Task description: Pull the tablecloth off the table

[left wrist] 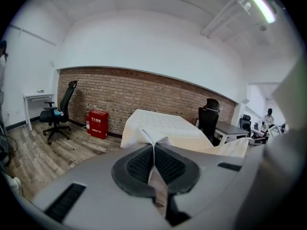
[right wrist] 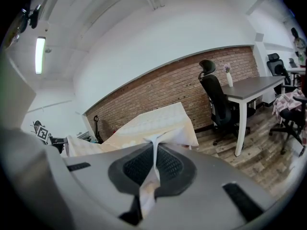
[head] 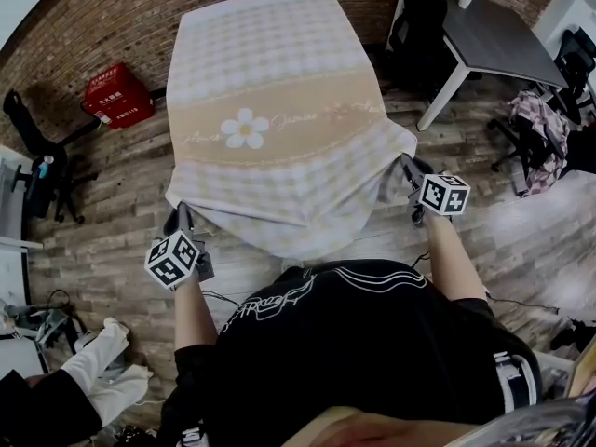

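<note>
Tablecloth (head: 270, 110) sits clamped in left claw (head: 181, 215), right claw (head: 407, 165).

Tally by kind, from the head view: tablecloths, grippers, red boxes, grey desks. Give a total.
Checked beige fabric tablecloth with a white flower: 1
Handheld two-jaw grippers: 2 (left gripper, right gripper, each shut on the tablecloth)
Red box on the floor: 1
Grey desk with white legs: 1
Total: 5

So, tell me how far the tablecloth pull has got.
Done: the left gripper and right gripper are each shut on a near corner of the beige checked daisy-print tablecloth. In hand: corners drawn outward. Left: the cloth covers the whole tabletop, so the pull itself.
</note>
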`<state>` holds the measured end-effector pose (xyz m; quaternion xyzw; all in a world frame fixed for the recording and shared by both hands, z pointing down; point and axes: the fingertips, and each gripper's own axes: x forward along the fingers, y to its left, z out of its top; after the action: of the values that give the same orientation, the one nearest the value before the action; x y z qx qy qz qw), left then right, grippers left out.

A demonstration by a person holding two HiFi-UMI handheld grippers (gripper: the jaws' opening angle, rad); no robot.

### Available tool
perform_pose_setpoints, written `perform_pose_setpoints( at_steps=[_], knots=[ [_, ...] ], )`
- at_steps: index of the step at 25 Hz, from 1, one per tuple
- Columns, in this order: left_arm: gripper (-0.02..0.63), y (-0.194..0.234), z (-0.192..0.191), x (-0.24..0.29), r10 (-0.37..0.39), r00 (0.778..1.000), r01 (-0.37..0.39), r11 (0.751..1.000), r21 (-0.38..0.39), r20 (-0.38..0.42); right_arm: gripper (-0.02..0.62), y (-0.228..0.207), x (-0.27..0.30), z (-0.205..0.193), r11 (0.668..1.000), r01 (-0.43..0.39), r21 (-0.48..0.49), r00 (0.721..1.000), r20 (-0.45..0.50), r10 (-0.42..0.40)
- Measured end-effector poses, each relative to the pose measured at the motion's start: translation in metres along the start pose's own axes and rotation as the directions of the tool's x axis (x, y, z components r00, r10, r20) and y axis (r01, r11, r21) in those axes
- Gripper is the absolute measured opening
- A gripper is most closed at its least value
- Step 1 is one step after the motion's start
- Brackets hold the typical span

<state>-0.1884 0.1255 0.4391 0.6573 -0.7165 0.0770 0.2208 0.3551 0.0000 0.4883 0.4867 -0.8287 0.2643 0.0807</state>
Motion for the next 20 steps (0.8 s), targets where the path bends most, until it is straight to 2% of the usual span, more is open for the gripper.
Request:
perform_pose_setpoints(
  at_steps=[13,20],
  knots=[
    [0.006,-0.029,0.002,-0.062,0.035,0.999,-0.036,0.998,0.051,0.023,-0.001,0.001,-0.050,0.025,0.998,-0.062,-0.007,0.988,0.141,0.063],
    [0.006,-0.038,0.011,-0.076,0.040,0.998,-0.043,0.997,0.063,0.038,-0.002,0.008,-0.070,0.030,0.997,-0.066,-0.027,0.984,0.161,0.070]
  ],
)
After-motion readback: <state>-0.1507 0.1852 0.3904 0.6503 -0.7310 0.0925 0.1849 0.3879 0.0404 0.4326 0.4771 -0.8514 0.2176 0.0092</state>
